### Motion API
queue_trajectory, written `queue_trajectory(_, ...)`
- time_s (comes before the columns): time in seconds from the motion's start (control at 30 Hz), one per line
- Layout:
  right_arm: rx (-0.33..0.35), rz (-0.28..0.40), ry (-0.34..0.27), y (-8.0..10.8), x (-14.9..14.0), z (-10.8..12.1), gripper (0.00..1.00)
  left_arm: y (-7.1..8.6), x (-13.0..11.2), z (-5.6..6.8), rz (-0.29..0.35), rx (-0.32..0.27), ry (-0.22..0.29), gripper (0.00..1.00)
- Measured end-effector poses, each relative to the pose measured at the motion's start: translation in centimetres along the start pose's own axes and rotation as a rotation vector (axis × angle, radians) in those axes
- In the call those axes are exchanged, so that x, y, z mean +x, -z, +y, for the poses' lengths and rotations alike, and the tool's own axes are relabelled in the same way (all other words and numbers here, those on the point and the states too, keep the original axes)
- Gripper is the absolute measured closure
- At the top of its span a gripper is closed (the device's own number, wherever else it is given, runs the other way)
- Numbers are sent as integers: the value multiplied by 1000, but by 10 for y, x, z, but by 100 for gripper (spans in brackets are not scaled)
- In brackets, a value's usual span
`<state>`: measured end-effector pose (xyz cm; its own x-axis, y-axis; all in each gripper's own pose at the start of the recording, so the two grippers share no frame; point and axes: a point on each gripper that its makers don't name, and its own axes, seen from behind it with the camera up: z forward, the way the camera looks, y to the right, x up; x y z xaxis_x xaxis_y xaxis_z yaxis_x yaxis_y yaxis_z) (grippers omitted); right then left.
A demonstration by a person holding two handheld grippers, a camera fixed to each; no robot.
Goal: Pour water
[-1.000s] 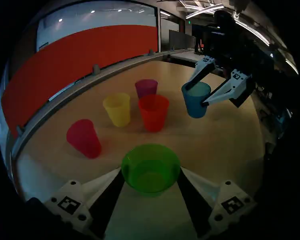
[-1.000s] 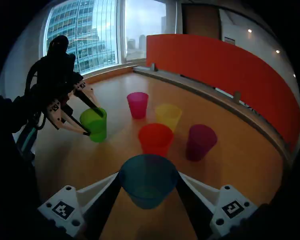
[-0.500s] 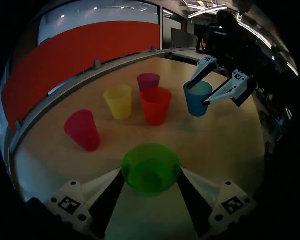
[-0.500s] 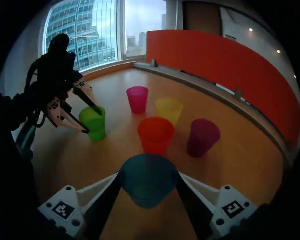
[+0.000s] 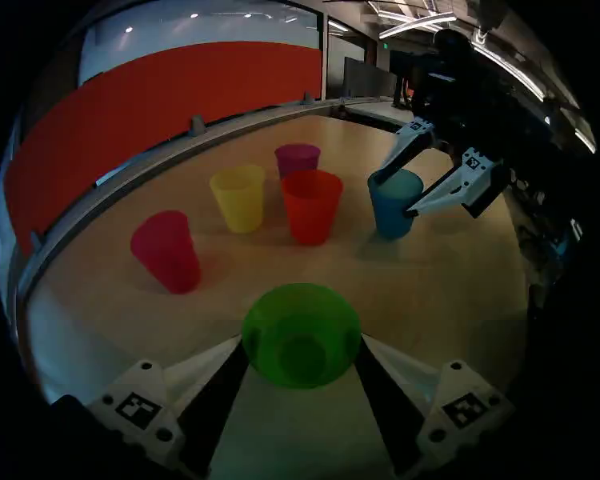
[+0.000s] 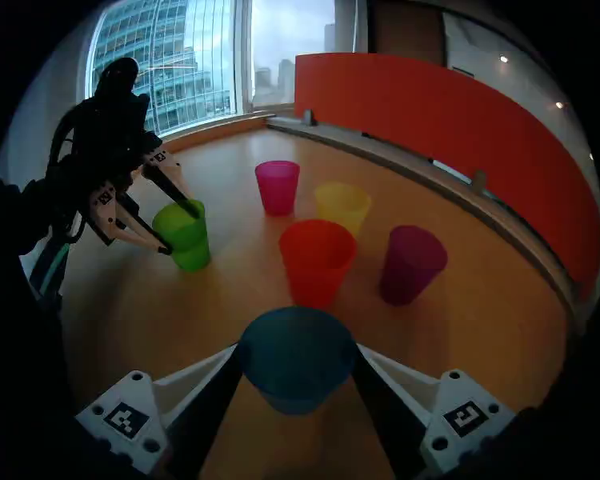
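Observation:
My left gripper [image 5: 302, 352] is shut on a translucent green cup [image 5: 302, 334], held upright low over the wooden table [image 5: 428, 288]. In the right gripper view the same green cup [image 6: 182, 234] and left gripper [image 6: 172, 228] appear at the left, near the tabletop. My right gripper [image 6: 297, 376] is shut on a blue cup [image 6: 297, 370], also upright. The left gripper view shows that blue cup [image 5: 394, 202] and the right gripper [image 5: 400, 192] at the right, resting at table level beside an orange-red cup [image 5: 310, 205].
On the table stand a yellow cup [image 5: 238, 197], a purple cup [image 5: 297, 159] and a pink cup [image 5: 166, 250]. A red partition [image 5: 140, 104] runs along the table's far edge. A person's dark figure [image 6: 100, 160] stands by the window.
Both held cups have come down toward the table; the blue cup now sits about at table level, and the green cup is lower too. Both grippers keep their hold.

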<state>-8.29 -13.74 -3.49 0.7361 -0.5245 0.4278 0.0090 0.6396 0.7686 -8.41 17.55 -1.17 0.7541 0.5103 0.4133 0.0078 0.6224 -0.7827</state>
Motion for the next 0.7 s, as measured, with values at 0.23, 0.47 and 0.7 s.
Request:
queue_trajectory(0.23, -4, 1, 0, 0, 0, 0, 7, 1, -1, 0, 5, 5, 1, 14)
queue_trajectory(0.47, -6, -1, 0, 0, -1, 0, 7, 1, -1, 0, 7, 5, 1, 12)
queue_trajectory(0.7, -7, -1, -1, -1, -1, 1, 7, 2, 0, 2, 8, -4, 3, 2)
